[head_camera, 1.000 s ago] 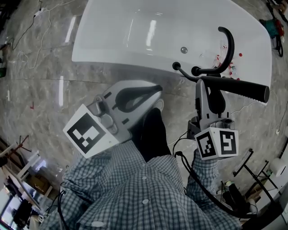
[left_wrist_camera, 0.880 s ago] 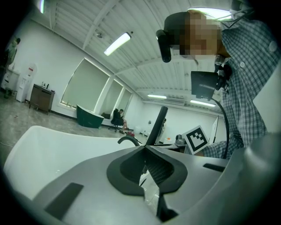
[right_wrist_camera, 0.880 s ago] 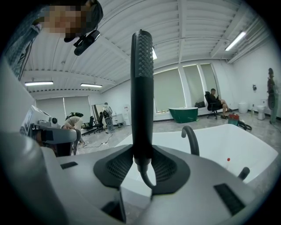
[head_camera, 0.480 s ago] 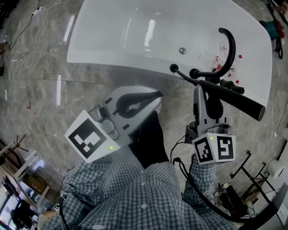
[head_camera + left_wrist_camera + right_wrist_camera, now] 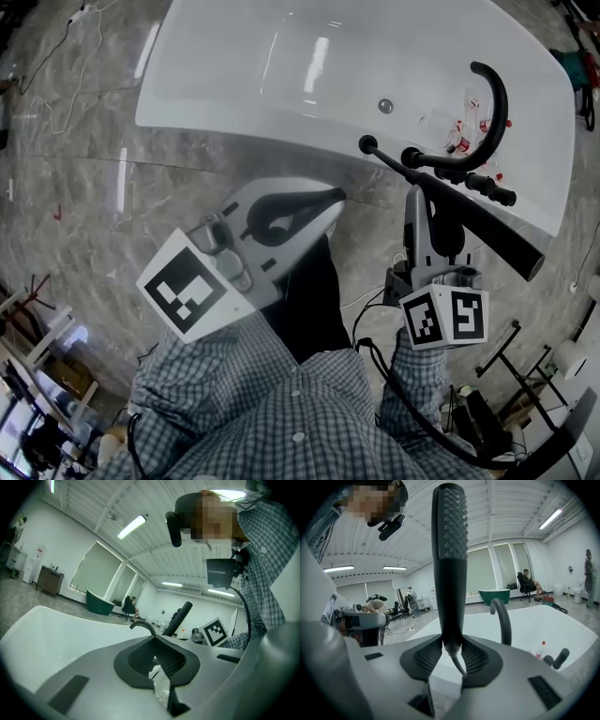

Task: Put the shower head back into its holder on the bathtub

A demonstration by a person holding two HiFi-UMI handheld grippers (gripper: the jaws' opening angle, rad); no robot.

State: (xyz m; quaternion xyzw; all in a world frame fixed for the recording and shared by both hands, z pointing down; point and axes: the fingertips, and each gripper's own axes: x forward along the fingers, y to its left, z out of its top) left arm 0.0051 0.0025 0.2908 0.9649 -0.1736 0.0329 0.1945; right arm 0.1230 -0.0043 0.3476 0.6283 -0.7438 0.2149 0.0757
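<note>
A black shower head (image 5: 497, 236) slants across the white bathtub's (image 5: 234, 141) near rim, its free end over the floor at right. My right gripper (image 5: 419, 192) is shut on its handle. In the right gripper view the shower head (image 5: 450, 550) stands upright between the pads (image 5: 427, 657), nozzle face up, a thin hose below. A curved black faucet (image 5: 492, 108) and black knobs (image 5: 410, 156) sit on the tub's right corner. My left gripper (image 5: 333, 196) hangs shut and holds nothing, left of the right one, above the floor.
Small red-capped bottles (image 5: 461, 141) lie in the tub's corner by the faucet. A drain (image 5: 384, 106) shows in the basin. Marble floor (image 5: 84, 187) surrounds the tub, with cables and black stands (image 5: 511, 361) at lower right. My dark trouser leg (image 5: 314, 291) is between the grippers.
The shower head has swung in the right gripper: its free end dropped from nearly level to slanting toward the near right. The left gripper stayed about where it was.
</note>
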